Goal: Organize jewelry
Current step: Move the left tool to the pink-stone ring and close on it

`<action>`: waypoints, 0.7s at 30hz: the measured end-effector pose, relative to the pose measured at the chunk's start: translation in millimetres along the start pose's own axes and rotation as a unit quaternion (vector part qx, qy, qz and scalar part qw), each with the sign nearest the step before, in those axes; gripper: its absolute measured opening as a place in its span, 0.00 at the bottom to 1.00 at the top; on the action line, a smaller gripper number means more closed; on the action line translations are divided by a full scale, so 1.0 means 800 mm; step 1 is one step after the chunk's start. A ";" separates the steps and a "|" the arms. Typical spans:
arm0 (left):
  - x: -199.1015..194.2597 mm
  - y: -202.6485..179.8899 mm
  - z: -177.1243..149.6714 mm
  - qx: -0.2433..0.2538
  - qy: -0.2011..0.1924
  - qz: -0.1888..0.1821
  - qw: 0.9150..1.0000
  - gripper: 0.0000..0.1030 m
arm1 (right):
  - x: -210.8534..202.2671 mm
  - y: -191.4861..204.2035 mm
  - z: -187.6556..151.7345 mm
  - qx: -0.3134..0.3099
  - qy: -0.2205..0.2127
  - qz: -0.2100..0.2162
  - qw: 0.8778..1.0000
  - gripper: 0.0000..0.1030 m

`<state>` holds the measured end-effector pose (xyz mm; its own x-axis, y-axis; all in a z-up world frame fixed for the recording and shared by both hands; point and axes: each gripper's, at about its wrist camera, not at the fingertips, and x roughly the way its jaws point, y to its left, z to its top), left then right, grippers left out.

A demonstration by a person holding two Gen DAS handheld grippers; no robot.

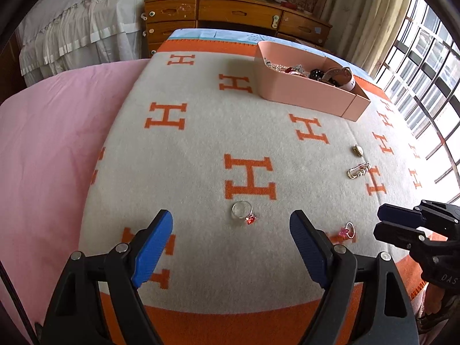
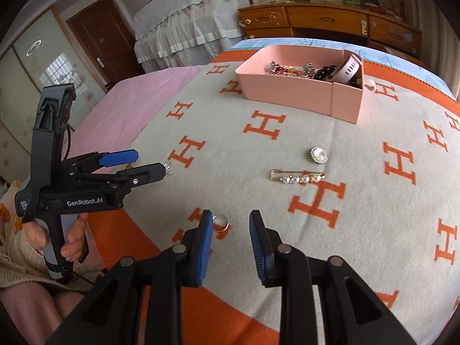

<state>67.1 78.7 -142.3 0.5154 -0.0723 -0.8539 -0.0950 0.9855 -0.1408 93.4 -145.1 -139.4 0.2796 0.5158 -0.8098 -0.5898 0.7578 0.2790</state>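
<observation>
A silver ring with a red stone [image 1: 243, 213] lies on the blanket, just beyond and between the tips of my left gripper [image 1: 231, 215], which is open and above it. A second ring with a pink stone [image 1: 348, 231] lies to its right. In the right wrist view this second ring [image 2: 222, 222] is half hidden by the left finger of my right gripper [image 2: 231, 215], whose jaws stand a little apart with nothing between them. A pearl pin [image 2: 297, 176] and a round white brooch [image 2: 319, 154] lie farther out. The pink box [image 2: 302, 95] holds several pieces of jewelry.
The grey blanket with orange H marks [image 1: 201, 143] covers the bed, with a pink sheet [image 1: 51, 143] on its left. A wooden dresser [image 1: 238, 14] stands behind, and barred windows [image 1: 425, 86] are at the right. A hand [image 2: 72, 235] holds the left gripper [image 2: 149, 162].
</observation>
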 end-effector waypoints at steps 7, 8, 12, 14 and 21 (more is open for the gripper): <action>0.011 -0.010 -0.003 0.006 0.015 -0.008 1.000 0.50 | 0.008 0.018 -0.015 -0.045 0.008 -0.005 0.999 0.26; 0.011 -0.013 -0.002 0.008 0.015 -0.008 1.000 0.47 | 0.008 0.018 -0.016 -0.046 0.009 -0.005 0.999 0.26; 0.013 -0.025 -0.001 0.025 0.020 -0.014 0.999 0.28 | 0.008 0.017 -0.018 -0.044 0.008 0.001 0.999 0.26; 0.013 -0.030 0.000 0.030 0.021 -0.021 0.999 0.27 | 0.008 0.014 -0.019 -0.040 0.007 0.004 0.999 0.26; 0.021 -0.038 0.007 0.043 0.013 -0.020 0.999 0.27 | 0.010 0.005 -0.021 -0.030 0.009 0.010 0.999 0.26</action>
<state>83.0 48.4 -149.5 0.4946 -0.1140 -0.8616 -0.0011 0.9913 -0.1319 80.2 -145.0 -153.3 0.2534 0.5225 -0.8141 -0.6399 0.7217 0.2640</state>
